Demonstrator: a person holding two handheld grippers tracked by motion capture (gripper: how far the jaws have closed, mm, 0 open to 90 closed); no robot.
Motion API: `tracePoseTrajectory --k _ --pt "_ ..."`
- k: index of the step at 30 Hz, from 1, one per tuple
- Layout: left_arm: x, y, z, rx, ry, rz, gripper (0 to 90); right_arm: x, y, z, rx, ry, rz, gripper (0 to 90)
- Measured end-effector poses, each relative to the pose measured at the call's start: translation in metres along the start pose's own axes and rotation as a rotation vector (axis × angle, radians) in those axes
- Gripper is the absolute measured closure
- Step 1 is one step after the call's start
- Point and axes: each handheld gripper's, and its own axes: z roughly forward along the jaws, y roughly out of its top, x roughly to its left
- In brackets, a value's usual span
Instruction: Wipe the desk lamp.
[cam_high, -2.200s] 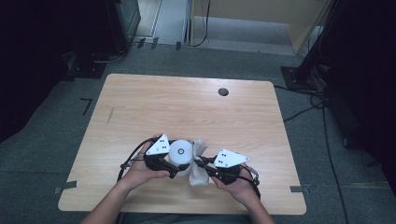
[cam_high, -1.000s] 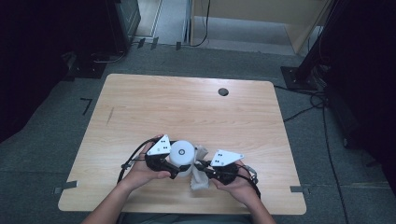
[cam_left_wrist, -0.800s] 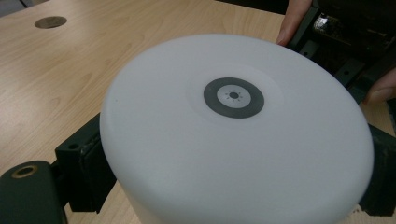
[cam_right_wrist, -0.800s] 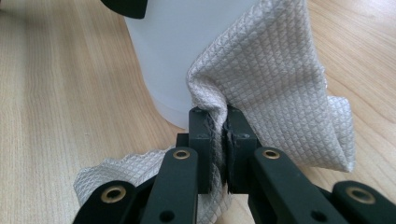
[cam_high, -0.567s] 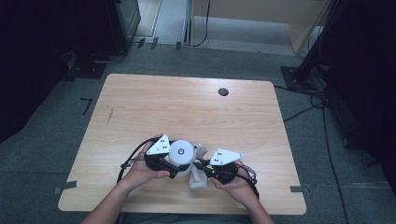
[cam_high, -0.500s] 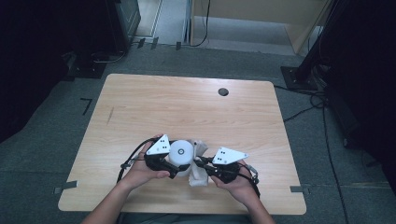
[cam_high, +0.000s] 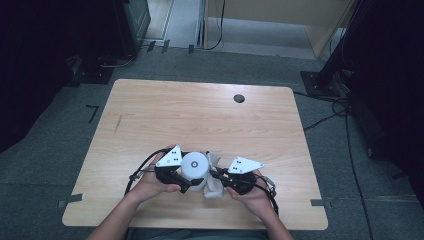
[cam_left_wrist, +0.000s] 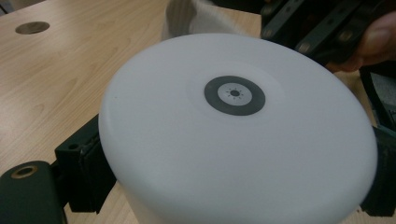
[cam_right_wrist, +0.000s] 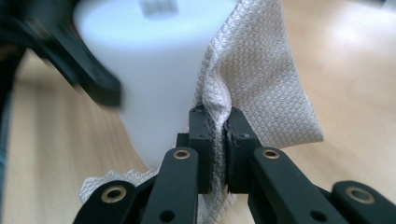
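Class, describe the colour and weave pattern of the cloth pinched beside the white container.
Beige woven cloth with a fine diamond pattern, clearest in the right gripper view.

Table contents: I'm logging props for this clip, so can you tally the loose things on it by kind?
White round container: 1
Beige cloth: 1
Total: 2

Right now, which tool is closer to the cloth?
Right. The right tool is clamped on a fold of the cloth; the left tool grips the white container, beside the cloth.
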Motion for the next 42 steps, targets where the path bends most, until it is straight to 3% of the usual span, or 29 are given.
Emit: tracePoseTrajectory --k 5,8,11,15,18,21,26,29,33,37,42 --pt "0.001 -0.001 -0.001 -0.002 -0.006 0.004 7.8 -0.002 -0.014 0.017 0.109 0.003 0.048 83.9" --pt "0.000 0.000 -0.001 0.002 0.004 0.000 7.7 -0.003 -0.013 0.017 0.110 0.001 0.041 83.5" --pt "-0.004 0.007 -0.003 0.025 0.067 0.002 6.4 -0.004 -0.013 0.015 0.104 -0.022 0.038 83.4" --pt "-0.014 0.021 -0.014 -0.012 0.106 -0.043 2.6 -0.008 -0.014 0.011 0.098 -0.035 0.054 83.4" --pt "-0.021 0.030 -0.013 0.063 0.220 -0.135 2.2 -0.010 -0.014 0.009 0.095 -0.043 0.057 83.3" --pt "-0.031 0.034 -0.008 0.104 0.277 -0.201 0.0 -0.011 -0.014 0.009 0.095 -0.045 0.051 83.1" --pt "-0.047 0.040 0.001 0.146 0.396 -0.245 0.0 -0.010 -0.014 0.009 0.096 -0.055 0.050 82.9" --pt "-0.050 0.040 0.008 0.201 0.464 -0.246 0.2 -0.011 -0.014 0.009 0.097 -0.055 0.051 82.9" --pt "-0.048 0.036 0.014 0.214 0.466 -0.255 8.3 -0.010 -0.015 0.010 0.102 -0.051 0.047 82.9" --pt "-0.045 0.034 0.011 0.206 0.443 -0.229 8.7 -0.010 -0.015 0.010 0.101 -0.054 0.041 82.9" --pt "-0.038 0.031 0.008 0.195 0.314 -0.135 8.9 -0.011 -0.013 0.005 0.083 -0.049 0.052 82.8"
